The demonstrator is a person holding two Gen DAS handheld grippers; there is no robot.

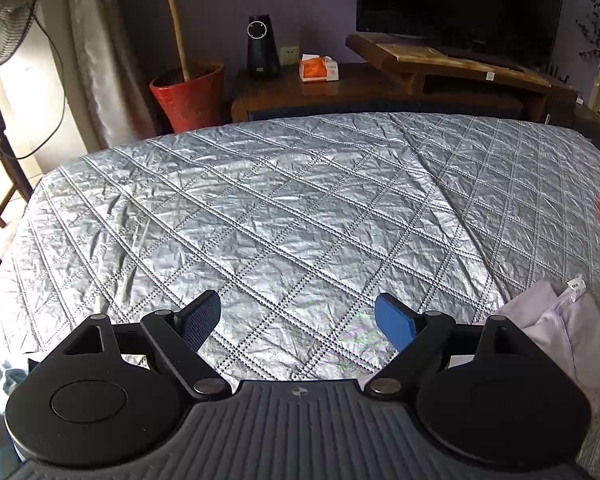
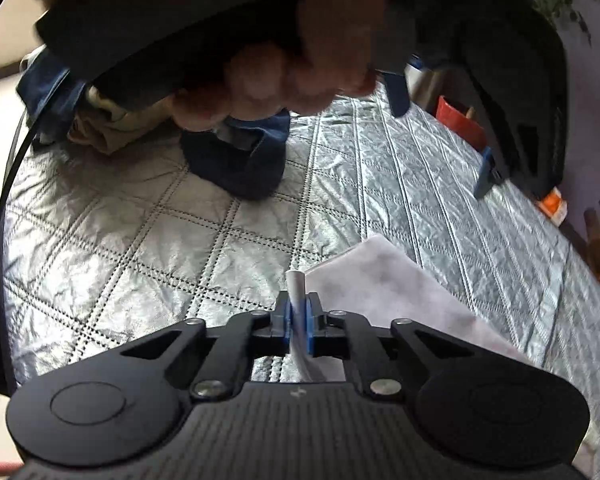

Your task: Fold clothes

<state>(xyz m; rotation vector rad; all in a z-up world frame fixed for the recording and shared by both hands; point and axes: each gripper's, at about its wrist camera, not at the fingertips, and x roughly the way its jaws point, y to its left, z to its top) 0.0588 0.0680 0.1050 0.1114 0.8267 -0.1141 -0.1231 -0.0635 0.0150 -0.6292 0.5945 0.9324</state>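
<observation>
Your right gripper (image 2: 299,322) is clamping the pale lilac cloth garment (image 2: 384,280), your left gripper (image 1: 298,322) is hovering spread apart over the silver quilted bedspread (image 1: 280,200).

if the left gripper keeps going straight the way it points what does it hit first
Probably the silver quilted bedspread: the open left gripper angles down at bare cover, nothing between its fingers. Depth is unclear.

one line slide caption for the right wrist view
Right gripper pinches a pale lilac garment over the silver quilt.

No legible text, only a blurred garment tag (image 1: 577,285)
</observation>
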